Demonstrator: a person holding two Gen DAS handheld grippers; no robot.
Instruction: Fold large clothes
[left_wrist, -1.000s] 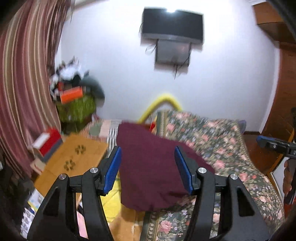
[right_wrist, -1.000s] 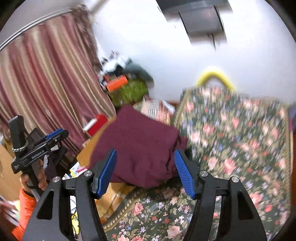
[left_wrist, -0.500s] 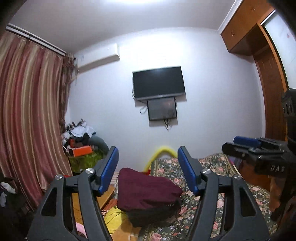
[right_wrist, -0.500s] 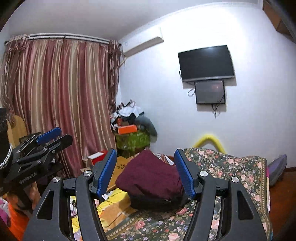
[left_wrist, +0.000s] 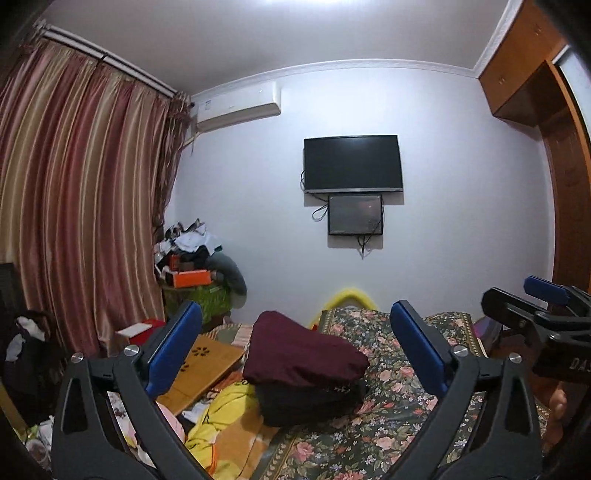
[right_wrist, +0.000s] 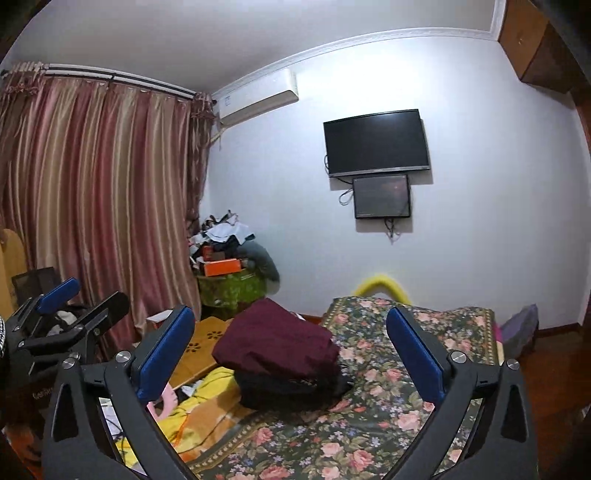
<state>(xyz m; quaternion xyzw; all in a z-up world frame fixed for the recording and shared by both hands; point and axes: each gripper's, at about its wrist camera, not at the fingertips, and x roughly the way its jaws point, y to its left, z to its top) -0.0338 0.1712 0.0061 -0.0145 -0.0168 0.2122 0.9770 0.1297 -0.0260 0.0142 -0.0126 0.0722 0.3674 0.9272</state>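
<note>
A folded maroon garment (left_wrist: 301, 352) lies on top of a folded dark garment (left_wrist: 310, 400), both on the floral bed cover (left_wrist: 388, 417). The same stack shows in the right wrist view, maroon piece (right_wrist: 277, 343) over dark piece (right_wrist: 288, 391). My left gripper (left_wrist: 295, 321) is held back from the stack, its jaws opening wide, with nothing between them. My right gripper (right_wrist: 290, 325) is also apart from the stack, jaws opening and empty. Each gripper shows at the edge of the other's view, the right gripper (left_wrist: 543, 306) and the left gripper (right_wrist: 62, 306).
A yellow cloth (left_wrist: 225, 413) and a wooden lap board (left_wrist: 207, 363) lie left of the stack. Striped curtains (left_wrist: 81, 206) hang at the left, with a cluttered green-covered stand (left_wrist: 199, 291) beside them. A TV (left_wrist: 352, 162) is on the far wall. A wooden wardrobe (left_wrist: 565, 192) stands right.
Both grippers have pulled back from the maroon garment and tilted up to level, so the whole room shows. Both pairs of jaws have spread wider. The garment stays on the dark stack.
</note>
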